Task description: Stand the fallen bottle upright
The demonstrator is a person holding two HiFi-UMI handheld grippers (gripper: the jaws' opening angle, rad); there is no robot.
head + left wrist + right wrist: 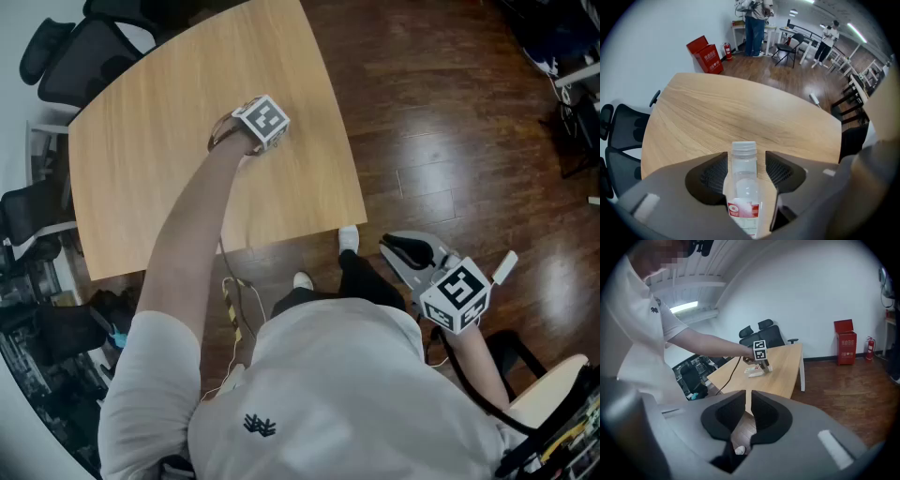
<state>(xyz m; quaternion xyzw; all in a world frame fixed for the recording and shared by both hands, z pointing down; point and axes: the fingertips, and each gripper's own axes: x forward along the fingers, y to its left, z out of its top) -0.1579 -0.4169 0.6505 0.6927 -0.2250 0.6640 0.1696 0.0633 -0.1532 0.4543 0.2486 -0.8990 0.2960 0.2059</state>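
Nearest the lens, the left gripper [746, 158] has its ribbed pads [777, 171] set narrow on either side of a clear plastic bottle [743, 187]. The pads appear to bear on the body at both flanks, and daylight shows only beside the thinner neck. I judge this a closed grip, taken near the shoulder and above the red label [742, 209].

Location: the bottle lies flat on the wooden table [740, 103], directly under the left gripper, which comes down on it from above. In the head view this sits at about eleven o'clock from the person's torso.

Orientation: the long axis runs six to twelve o'clock in the left gripper view. The white cap [743, 147] is at twelve and the base at six, hidden under the gripper body. The bottle is not yet upright.

Right gripper [748, 397]: fingers together with nothing between them. It is held off the table over the wood floor [450, 131], at four o'clock in the head view (idle, no part in this step).

Recommendation for the step in hand:
- Confirm the squeeze is firm before lifting, since clear plastic of this kind is likely light and slippery.
- Raise the cap end and roll the wrist so the base swings down.
- Seat the base flat on the table, well inside its edge.
- Release only once it stands without leaning.
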